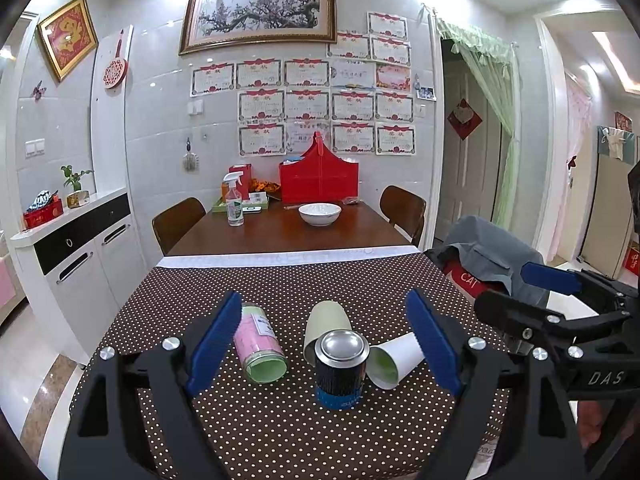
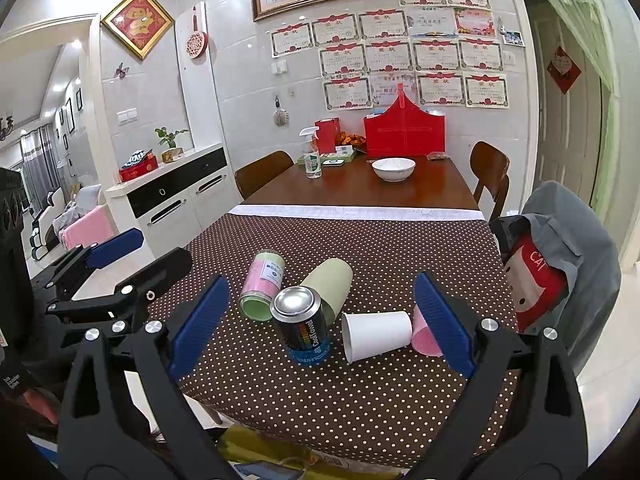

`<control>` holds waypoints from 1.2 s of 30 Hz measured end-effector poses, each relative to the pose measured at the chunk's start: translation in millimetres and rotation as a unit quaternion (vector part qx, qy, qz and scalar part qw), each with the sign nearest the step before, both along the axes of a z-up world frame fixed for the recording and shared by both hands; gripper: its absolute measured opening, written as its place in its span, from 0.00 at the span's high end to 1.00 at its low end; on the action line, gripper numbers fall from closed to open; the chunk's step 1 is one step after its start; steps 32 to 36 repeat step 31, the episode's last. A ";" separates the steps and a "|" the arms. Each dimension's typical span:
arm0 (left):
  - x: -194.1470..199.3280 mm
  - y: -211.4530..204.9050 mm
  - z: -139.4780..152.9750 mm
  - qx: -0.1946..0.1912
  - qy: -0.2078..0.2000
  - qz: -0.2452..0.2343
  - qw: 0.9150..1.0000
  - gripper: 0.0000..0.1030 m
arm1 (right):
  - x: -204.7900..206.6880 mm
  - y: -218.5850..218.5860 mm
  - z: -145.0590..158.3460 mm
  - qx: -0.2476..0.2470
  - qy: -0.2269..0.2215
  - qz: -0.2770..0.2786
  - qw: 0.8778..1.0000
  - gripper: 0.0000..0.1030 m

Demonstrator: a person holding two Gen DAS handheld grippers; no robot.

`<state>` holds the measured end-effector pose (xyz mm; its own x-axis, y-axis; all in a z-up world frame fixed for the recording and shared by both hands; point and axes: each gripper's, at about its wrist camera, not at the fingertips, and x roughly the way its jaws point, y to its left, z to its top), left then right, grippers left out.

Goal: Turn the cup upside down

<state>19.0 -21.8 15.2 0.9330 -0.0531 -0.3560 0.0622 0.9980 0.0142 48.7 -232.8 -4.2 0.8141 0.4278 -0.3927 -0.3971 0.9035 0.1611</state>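
On the brown polka-dot tablecloth (image 1: 280, 420) a white paper cup (image 1: 394, 360) (image 2: 376, 340) lies on its side, mouth toward the left. A pale green cup (image 1: 326, 320) (image 2: 330, 280) also lies tipped over behind an upright dark can (image 1: 340, 368) (image 2: 304, 324). In the right wrist view a pink cup (image 2: 424, 338) lies partly hidden behind the right finger. My left gripper (image 1: 323, 297) is open, hovering in front of the can. My right gripper (image 2: 322, 279) is open too, facing the same cluster. Neither touches anything.
A pink-labelled jar (image 1: 258, 344) (image 2: 262, 284) lies on its side left of the can. Farther back the wooden table carries a white bowl (image 1: 320, 214), a spray bottle (image 1: 234, 204) and a red box (image 1: 318, 176). A chair with a grey jacket (image 1: 492, 252) stands right, a white cabinet (image 1: 80, 248) left.
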 end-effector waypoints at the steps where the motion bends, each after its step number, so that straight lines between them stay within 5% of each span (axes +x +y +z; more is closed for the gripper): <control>1: 0.2 0.1 0.0 0.000 0.000 0.000 1.000 0.19 | 0.1 0.1 0.0 0.000 0.000 0.000 1.000 0.11; 36: 3.6 0.9 -0.4 -0.003 0.007 0.003 1.000 0.19 | 4.0 2.0 -3.7 -0.003 0.003 0.001 1.000 0.11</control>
